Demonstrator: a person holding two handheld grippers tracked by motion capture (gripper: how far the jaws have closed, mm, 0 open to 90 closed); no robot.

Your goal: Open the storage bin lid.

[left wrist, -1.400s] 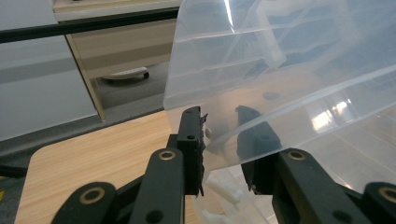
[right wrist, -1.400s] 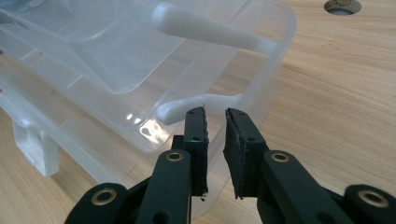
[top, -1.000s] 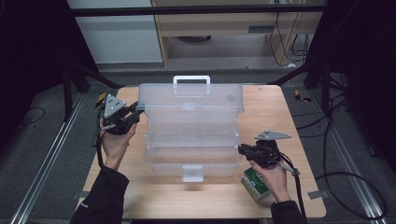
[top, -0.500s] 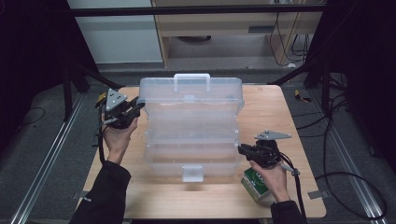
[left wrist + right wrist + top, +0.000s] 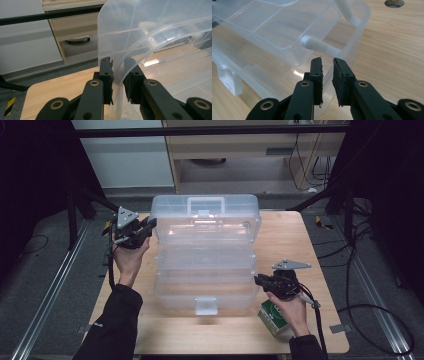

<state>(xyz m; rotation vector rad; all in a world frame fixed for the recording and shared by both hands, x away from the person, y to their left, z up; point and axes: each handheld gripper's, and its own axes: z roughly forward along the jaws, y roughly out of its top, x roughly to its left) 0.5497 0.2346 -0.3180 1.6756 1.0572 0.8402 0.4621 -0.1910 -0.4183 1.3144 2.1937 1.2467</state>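
Note:
A clear plastic tiered toolbox [image 5: 205, 270] stands open in the middle of the wooden table [image 5: 290, 235]. Its lid [image 5: 205, 215], with a handle, is swung up at the back. My left gripper [image 5: 146, 227] is at the lid's left end, and in the left gripper view it [image 5: 117, 72] is shut on the lid's curved edge [image 5: 120, 67]. My right gripper [image 5: 259, 281] is at the box's front right corner. In the right gripper view its jaws [image 5: 327, 67] are closed on the thin wall of the bottom compartment [image 5: 352, 57], just below a white hinge arm [image 5: 319, 45].
A green and white carton [image 5: 272, 317] lies on the table under the right hand. The box's front latch [image 5: 206, 306] points toward the near edge. A round hole [image 5: 394, 2] is in the tabletop beyond the box. A cabinet [image 5: 240, 150] stands behind the table.
The left hand has moved up and away from the person with the lid's edge in its jaws, and the lid has swung further up. The right hand has stayed in place.

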